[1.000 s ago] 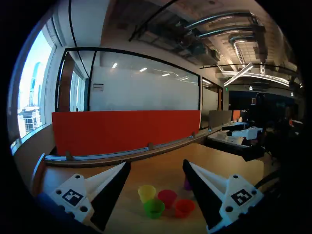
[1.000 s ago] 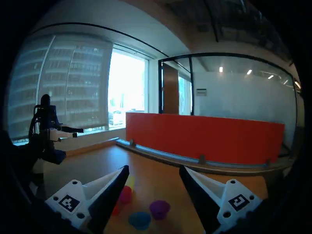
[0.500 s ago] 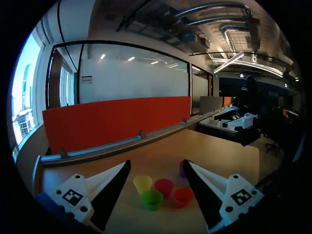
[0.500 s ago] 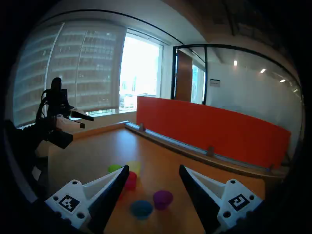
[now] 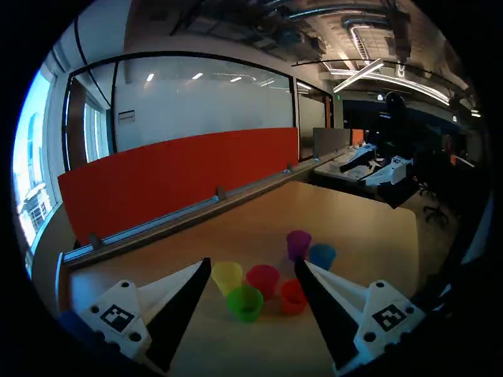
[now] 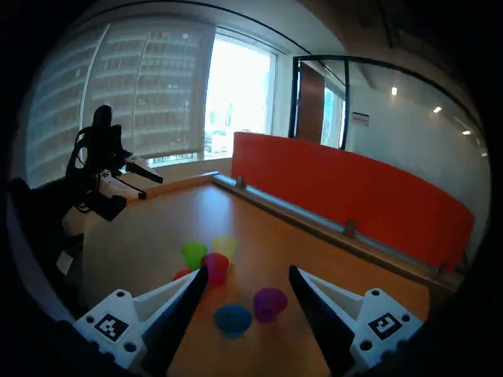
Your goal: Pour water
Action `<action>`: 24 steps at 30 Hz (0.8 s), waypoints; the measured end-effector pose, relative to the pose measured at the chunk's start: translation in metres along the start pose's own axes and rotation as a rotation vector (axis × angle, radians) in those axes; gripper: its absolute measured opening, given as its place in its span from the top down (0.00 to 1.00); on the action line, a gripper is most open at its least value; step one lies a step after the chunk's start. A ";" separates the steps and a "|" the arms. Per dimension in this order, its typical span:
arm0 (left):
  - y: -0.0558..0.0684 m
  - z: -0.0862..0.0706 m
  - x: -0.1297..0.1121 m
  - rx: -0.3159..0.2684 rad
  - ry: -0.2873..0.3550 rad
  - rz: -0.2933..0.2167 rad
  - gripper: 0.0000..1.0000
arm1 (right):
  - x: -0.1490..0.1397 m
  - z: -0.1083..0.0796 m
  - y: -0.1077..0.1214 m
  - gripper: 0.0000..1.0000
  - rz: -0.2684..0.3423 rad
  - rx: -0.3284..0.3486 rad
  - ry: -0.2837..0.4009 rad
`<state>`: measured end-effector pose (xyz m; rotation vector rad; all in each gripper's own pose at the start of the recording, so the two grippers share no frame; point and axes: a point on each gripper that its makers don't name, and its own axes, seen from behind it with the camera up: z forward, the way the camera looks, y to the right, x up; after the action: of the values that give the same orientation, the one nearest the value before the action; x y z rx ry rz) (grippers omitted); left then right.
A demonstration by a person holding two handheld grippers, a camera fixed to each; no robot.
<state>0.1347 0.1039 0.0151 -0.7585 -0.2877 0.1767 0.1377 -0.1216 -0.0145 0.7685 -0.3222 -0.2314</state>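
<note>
The left gripper [image 5: 251,261] has its jaws spread wide and holds nothing. The right gripper [image 6: 247,268] is likewise wide open and empty. Both hang above the table [image 5: 358,226], pitched down toward a tight cluster of six cups, all upright with mouths up. From the left gripper, the green cup [image 5: 244,303] and orange cup [image 5: 293,295] lie nearest, ahead and below between the fingers. The yellow cup [image 5: 227,274] and red cup [image 5: 263,279] stand behind them, and the purple cup [image 5: 298,244] and blue cup [image 5: 322,255] stand farthest. From the right gripper the order reverses, with blue and purple nearest. Each gripper is therefore best placed for its own side of the cluster. Whether any cup contains water cannot be told. The orange partition [image 5: 176,176] runs beyond the table.
</note>
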 end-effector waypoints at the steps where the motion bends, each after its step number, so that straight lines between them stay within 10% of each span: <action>1: 0.001 0.002 -0.003 -0.003 -0.009 0.002 0.01 | -0.003 0.001 -0.001 0.00 -0.004 0.004 -0.004; 24: 0.003 0.037 -0.084 -0.048 -0.187 -0.017 0.01 | -0.078 0.022 0.000 0.00 0.012 0.026 -0.137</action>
<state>0.0427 0.1085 0.0221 -0.7880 -0.4773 0.2256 0.0573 -0.1100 -0.0154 0.7781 -0.4604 -0.2694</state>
